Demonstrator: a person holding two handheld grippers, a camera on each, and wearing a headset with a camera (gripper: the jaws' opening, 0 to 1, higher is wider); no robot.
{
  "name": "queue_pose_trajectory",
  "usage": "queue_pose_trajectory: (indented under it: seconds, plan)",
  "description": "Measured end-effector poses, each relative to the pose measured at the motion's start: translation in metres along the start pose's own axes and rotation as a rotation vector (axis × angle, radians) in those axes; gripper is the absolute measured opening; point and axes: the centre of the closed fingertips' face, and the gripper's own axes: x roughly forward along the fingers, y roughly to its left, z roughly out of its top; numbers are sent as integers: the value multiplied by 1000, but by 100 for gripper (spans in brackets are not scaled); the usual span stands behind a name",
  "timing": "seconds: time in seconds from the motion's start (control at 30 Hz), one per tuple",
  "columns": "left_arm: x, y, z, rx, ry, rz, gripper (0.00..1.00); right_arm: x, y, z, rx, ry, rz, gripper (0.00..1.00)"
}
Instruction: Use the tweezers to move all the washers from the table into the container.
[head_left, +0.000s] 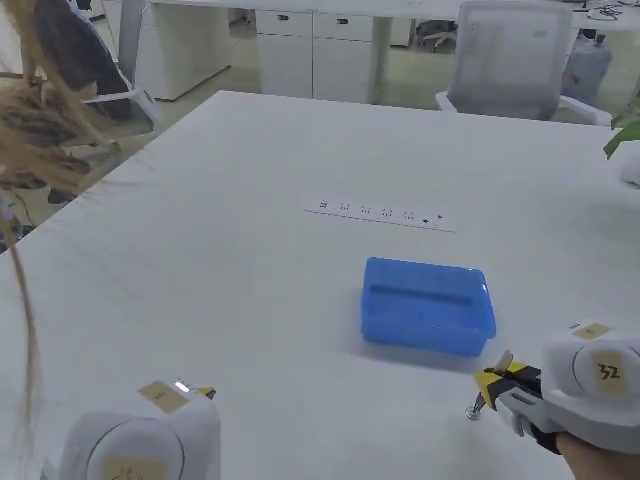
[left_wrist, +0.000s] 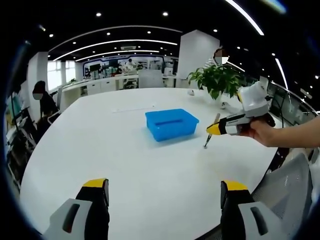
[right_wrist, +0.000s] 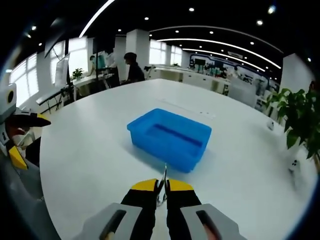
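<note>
Head view: my R gripper (head_left: 497, 384) was clamped on the tweezers (head_left: 476, 403), tips down at the counter (head_left: 250, 300), just beside the blue container (head_left: 428, 305). Prob. the washers (head_left: 380, 212) lay in a row beyond it, nearer R than L. L gripper (left_wrist: 164, 186) gaped, empty.

We see an open blue rectangular container (head_left: 425, 338) right of centre in the head view, with thin metal tweezers (head_left: 477, 404) slanting tip-down near its lower-right corner.
</note>
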Motion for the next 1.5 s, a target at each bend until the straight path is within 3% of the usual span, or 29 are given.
queue_pose_trajectory:
  seconds: [0.17, 0.43, 0.53, 0.9, 1.2, 1.5]
  plan:
    - [1, -1, 1, -1, -2, 1, 95, -1, -5, 0, 75, -8, 6, 2]
    - [5, 0, -7, 25, 11, 1, 97, -1, -3, 0, 62, 15, 11, 1]
    - [5, -1, -3, 35, -6, -1, 97, -2, -4, 5, 75, 9, 14, 1]
    - [4, -4, -4, 54, -7, -17, 97, -20, -12, 51, 158, -93, 35, 1]
    - [5, -4, -4, 66, -4, -14, 96, -24, -17, 80, 122, -138, 35, 1]
    - [5, -6, -5, 89, -1, -10, 96, -13, -24, 102, 106, -171, 19, 1]
